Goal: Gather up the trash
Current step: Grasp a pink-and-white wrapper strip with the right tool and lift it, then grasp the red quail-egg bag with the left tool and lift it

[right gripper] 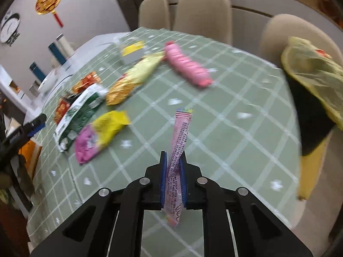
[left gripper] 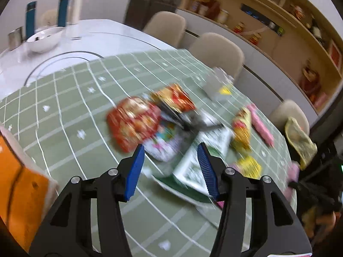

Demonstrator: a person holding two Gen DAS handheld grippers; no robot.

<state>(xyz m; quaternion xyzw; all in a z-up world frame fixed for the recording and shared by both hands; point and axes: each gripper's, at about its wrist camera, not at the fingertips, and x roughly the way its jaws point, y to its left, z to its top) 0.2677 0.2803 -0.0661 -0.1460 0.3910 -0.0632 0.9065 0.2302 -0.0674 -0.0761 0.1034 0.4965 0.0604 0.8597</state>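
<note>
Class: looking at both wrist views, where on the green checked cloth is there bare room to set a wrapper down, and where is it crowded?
Bare cloth lies right of the right gripper and its pink strip wrapper, toward the yellow-green bag, and left of the red packet up to the white bowl. Crowded: the wrappers around the green-and-white packet.

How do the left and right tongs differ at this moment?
The right tongs are shut on a thin pink wrapper, held upright; the left tongs stand open and hold nothing. The right tongs have bare tablecloth ahead; the left tongs point at a pile of snack packets. Both have blue pads on black arms and point down at the table.
</note>
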